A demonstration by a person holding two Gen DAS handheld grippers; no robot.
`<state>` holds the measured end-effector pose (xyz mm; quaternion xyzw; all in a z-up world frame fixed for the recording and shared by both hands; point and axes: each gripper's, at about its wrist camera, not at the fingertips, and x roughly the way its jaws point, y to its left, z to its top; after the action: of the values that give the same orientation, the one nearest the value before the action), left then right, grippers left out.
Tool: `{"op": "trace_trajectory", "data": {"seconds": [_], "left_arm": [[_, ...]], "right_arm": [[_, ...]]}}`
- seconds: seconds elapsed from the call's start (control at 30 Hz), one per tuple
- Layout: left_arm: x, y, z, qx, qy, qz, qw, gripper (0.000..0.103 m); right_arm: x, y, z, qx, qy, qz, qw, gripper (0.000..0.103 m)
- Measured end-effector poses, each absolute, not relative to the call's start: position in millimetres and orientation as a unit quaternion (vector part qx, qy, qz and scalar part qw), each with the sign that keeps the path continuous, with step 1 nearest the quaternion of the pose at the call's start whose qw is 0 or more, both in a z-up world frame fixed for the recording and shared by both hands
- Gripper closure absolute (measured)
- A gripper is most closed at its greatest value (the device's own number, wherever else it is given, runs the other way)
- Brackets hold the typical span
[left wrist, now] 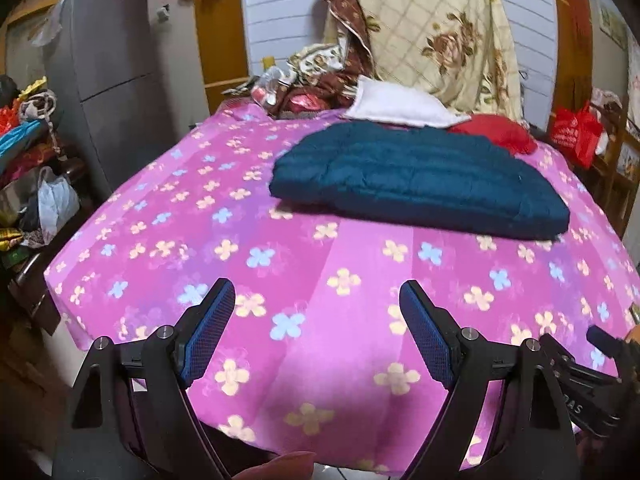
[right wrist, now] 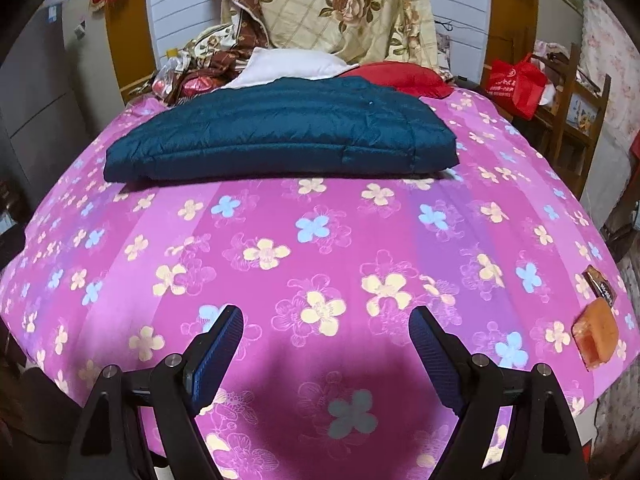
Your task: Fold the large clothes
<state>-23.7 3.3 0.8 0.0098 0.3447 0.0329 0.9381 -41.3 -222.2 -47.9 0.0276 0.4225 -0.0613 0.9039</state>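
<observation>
A dark teal quilted jacket (left wrist: 420, 180) lies folded flat on the far half of a bed covered with a pink flowered sheet (left wrist: 304, 280). It also shows in the right wrist view (right wrist: 280, 136) on the same sheet (right wrist: 320, 260). My left gripper (left wrist: 316, 304) is open and empty, held over the near edge of the bed, well short of the jacket. My right gripper (right wrist: 326, 328) is open and empty too, over the near part of the sheet, apart from the jacket. Part of the right gripper (left wrist: 592, 376) shows at the lower right of the left wrist view.
A white pillow (left wrist: 396, 104), a red cushion (left wrist: 500, 130) and a floral quilt (left wrist: 432, 28) pile up at the bed's head. A grey fridge (left wrist: 108, 60) and cluttered shelves (left wrist: 28, 184) stand left. A red bag (right wrist: 516, 80) and wooden chair (right wrist: 576, 120) stand right. An orange object (right wrist: 596, 336) lies at the sheet's right edge.
</observation>
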Motion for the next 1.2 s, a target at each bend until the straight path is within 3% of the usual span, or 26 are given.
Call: {"op": "trace_trajectory", "data": {"seconds": [1.2], "left_arm": [[-10,-26,-47,0.035,0.428,-0.015,0.903,0.019]], "right_arm": [[-35,-237,-61,0.033,0.438,-0.101,0.893,0.020]]}}
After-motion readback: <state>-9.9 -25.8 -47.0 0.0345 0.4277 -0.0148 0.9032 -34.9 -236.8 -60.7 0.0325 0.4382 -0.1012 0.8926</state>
